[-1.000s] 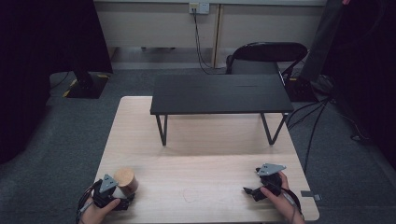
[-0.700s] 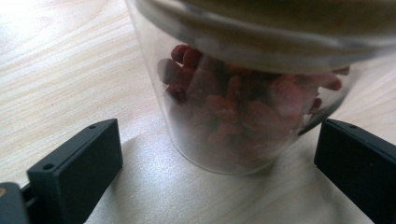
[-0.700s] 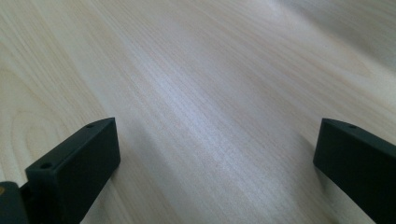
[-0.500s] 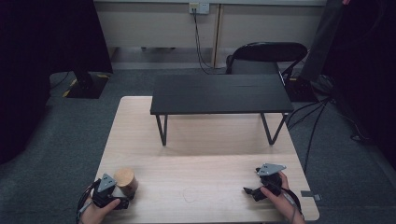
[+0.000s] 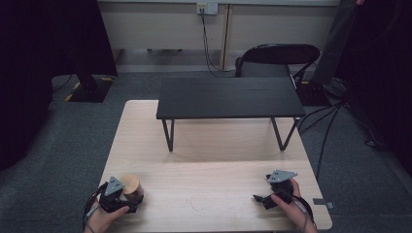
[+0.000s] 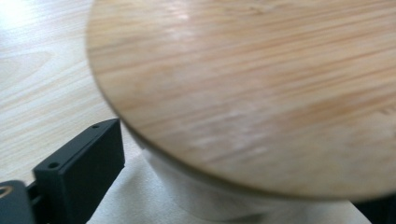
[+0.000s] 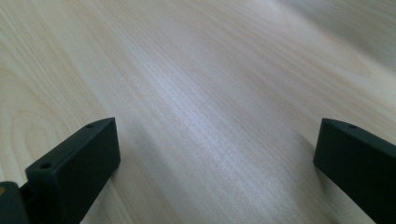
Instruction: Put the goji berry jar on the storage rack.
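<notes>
A white jar with a round bamboo lid (image 5: 130,185) stands on the light wood table (image 5: 214,160) at its near left corner. My left gripper (image 5: 126,196) is shut on the jar. In the left gripper view the lid (image 6: 252,88) looms close, the white body (image 6: 196,196) sits below it, and the left black finger (image 6: 79,168) rests against the body. The other finger is mostly hidden by the lid. My right gripper (image 5: 261,198) lies near the table's near right corner, open, with bare wood between its fingers (image 7: 74,163).
A low black shelf on thin legs (image 5: 228,97) stands across the far half of the table. Behind it are a black chair (image 5: 277,56) and cables on grey carpet. Bare tabletop lies between the two grippers.
</notes>
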Demonstrator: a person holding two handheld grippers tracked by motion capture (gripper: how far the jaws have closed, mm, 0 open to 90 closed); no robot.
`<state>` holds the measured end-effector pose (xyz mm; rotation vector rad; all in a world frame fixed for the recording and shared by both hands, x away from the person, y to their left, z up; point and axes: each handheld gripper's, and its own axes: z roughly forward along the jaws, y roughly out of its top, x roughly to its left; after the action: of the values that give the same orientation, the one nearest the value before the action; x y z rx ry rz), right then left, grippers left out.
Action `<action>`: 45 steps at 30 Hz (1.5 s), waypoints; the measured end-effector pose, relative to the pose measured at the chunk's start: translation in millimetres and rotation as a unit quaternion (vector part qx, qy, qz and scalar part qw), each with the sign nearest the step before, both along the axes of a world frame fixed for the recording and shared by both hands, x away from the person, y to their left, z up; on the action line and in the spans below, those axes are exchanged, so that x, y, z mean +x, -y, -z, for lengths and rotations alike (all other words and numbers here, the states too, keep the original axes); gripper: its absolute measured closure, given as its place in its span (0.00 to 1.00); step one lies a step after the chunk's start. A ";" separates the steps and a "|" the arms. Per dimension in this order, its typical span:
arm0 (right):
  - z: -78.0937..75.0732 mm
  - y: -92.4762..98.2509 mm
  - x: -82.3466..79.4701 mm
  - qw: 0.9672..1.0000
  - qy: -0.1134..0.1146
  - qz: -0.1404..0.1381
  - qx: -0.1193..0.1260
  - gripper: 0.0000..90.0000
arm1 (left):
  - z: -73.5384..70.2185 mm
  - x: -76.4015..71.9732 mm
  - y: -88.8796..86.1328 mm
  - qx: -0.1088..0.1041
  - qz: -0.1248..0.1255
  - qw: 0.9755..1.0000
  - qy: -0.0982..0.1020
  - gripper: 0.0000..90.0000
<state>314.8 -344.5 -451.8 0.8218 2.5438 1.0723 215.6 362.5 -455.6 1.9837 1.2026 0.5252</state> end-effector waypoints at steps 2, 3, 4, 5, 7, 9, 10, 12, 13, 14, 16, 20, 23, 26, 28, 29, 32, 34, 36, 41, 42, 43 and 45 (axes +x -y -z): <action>0.0 0.0 0.0 1.000 0.000 0.000 0.000 0.00 | 0.2 0.5 -2.1 -0.005 0.000 1.000 0.001 0.09; 0.0 0.0 0.0 1.000 0.000 0.000 0.000 0.00 | 0.4 0.4 -2.4 -0.003 0.000 1.000 0.004 0.11; 0.0 0.0 0.0 1.000 0.000 0.000 0.000 0.00 | 0.4 0.4 -2.4 -0.003 0.000 1.000 0.004 0.12; 0.0 0.0 0.0 1.000 0.000 0.000 0.000 0.00 | 0.8 0.7 -3.2 -0.003 0.003 1.000 0.007 0.15; 0.0 0.0 0.0 1.000 0.000 0.000 0.000 0.00 | 1.1 1.6 -3.8 -0.003 0.011 1.000 0.011 0.18; 0.0 0.0 0.0 1.000 0.000 0.000 0.000 0.00 | 1.6 1.9 -3.9 -0.005 0.013 1.000 0.012 0.22; 0.0 0.0 0.0 1.000 0.000 0.000 0.000 0.00 | 0.4 3.2 -4.3 -0.004 0.019 1.000 0.011 0.24; 0.0 0.0 0.0 1.000 0.000 0.000 0.000 0.00 | 0.5 2.9 -3.3 -0.003 0.020 1.000 0.014 0.27; 0.0 0.0 0.0 1.000 0.000 0.000 0.000 0.00 | 0.8 2.7 -2.9 -0.004 0.020 1.000 0.015 0.28; 0.0 0.0 0.0 1.000 0.000 0.000 0.000 0.00 | 0.7 2.7 -3.0 -0.002 0.021 1.000 0.015 0.28; 0.0 0.0 0.0 1.000 0.000 0.000 0.000 0.00 | -0.5 2.6 -1.8 0.004 0.022 1.000 0.016 0.28; 0.0 0.0 0.0 1.000 0.000 0.000 0.000 0.00 | -1.3 2.9 -1.1 0.007 0.029 0.999 0.017 0.28; 0.0 0.0 0.0 1.000 0.000 0.000 0.000 0.00 | -3.2 3.0 0.2 0.017 0.038 0.999 0.021 0.28; 0.0 0.0 0.0 1.000 0.000 0.000 0.000 0.00 | -4.8 3.0 -0.5 0.009 0.041 0.999 0.019 0.28; 0.0 0.0 0.0 1.000 0.000 0.000 0.000 0.00 | -7.6 3.7 -1.2 0.005 0.048 0.999 0.020 0.28; 0.0 0.0 0.0 1.000 0.000 0.000 0.000 0.00 | -10.5 5.2 -1.5 0.002 0.055 0.998 0.021 0.28; 0.0 0.0 0.0 1.000 0.000 0.000 0.000 0.00 | -13.4 7.9 -2.3 -0.006 0.059 0.998 0.018 0.28; 0.0 0.0 -0.1 1.000 0.000 0.000 0.000 0.00 | -17.6 11.6 -1.0 -0.007 0.067 0.998 0.016 0.28; 0.0 0.0 0.0 1.000 0.000 0.000 0.000 0.00 | -25.3 17.4 2.2 -0.010 0.082 0.996 0.016 0.28; 0.0 0.0 0.0 1.000 0.000 0.000 0.000 0.00 | -39.3 26.1 6.8 -0.017 0.102 0.994 0.017 0.28; 0.0 0.0 0.0 1.000 0.000 0.000 0.000 0.00 | -42.3 28.0 7.0 -0.023 0.106 0.994 0.020 0.28; 0.0 0.0 0.0 1.000 0.000 0.000 0.000 0.00 | -50.6 32.3 8.5 -0.028 0.113 0.993 0.021 0.28; 0.0 0.0 0.0 1.000 0.000 0.000 0.000 0.00 | -60.0 36.4 11.4 -0.028 0.120 0.992 0.021 0.28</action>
<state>314.8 -344.5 -451.8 0.8211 2.5436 1.0722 252.1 351.1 -395.6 2.0241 0.9260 0.4052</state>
